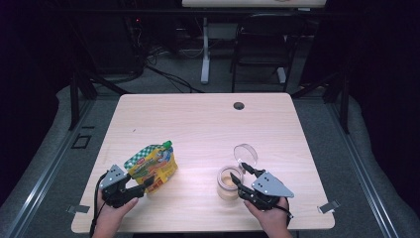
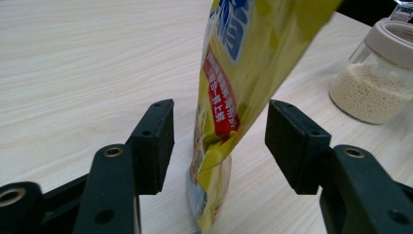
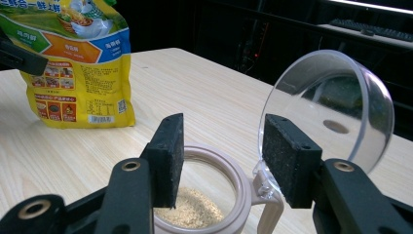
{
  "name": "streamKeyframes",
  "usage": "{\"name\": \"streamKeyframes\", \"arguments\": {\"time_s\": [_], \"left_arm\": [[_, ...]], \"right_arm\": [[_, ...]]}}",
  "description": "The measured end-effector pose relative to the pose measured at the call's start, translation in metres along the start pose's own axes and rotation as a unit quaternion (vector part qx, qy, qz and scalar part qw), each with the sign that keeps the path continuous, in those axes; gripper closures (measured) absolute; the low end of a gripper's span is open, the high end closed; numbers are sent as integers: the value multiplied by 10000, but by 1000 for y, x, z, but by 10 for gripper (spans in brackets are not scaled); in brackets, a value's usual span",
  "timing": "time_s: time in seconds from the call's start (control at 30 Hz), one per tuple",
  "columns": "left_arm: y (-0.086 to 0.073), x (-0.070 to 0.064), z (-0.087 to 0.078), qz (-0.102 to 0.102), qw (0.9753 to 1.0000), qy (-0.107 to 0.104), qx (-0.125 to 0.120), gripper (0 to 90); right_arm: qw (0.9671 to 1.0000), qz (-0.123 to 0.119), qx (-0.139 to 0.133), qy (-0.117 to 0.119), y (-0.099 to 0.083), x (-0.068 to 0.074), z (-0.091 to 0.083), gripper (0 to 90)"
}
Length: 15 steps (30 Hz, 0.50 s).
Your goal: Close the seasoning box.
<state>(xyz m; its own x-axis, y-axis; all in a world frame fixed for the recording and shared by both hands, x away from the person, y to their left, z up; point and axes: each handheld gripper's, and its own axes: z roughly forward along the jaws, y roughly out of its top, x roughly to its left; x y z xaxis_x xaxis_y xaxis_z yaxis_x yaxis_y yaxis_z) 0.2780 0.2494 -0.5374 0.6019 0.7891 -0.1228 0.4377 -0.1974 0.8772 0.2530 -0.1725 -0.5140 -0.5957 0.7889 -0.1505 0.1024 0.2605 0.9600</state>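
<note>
Yellow pouch is stood upright on the table, leaning a little, its green cap uppermost. It is bracketed by the left gripper: in the left gripper view the pouch's lower side edge is seen between the two jaws, which are spread, with a clear gap to each pad. No grasp is made yet.

The glass jar is placed just ahead of the right gripper, well apart from the pouch. Its hinged clear lid is swung open and stands up beyond the right-hand jaw. A pale granular fill is seen low in the jar, beneath the left-hand jaw. The right gripper's jaws are also spread, straddling the rim near the hinge; whether the rim is touched cannot be told.

Step judged in hand: approach, with the pouch about to be taken and the jar about to be steadied, likely for a refill.

Next move, as judged: the left jaws are to be closed on the pouch's edge, firmly, since the film is soft and may fold or slip. The jar is to be held at the rim so that the open mouth is kept free.
</note>
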Motion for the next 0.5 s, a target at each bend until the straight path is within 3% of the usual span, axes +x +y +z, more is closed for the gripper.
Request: {"name": "streamKeyframes", "arguments": {"time_s": [0.5], "left_arm": [[1,4,-17,-110,9999,54,-98,395]], "right_arm": [[9994,214,244,92,7,-5,-8,503]]}}
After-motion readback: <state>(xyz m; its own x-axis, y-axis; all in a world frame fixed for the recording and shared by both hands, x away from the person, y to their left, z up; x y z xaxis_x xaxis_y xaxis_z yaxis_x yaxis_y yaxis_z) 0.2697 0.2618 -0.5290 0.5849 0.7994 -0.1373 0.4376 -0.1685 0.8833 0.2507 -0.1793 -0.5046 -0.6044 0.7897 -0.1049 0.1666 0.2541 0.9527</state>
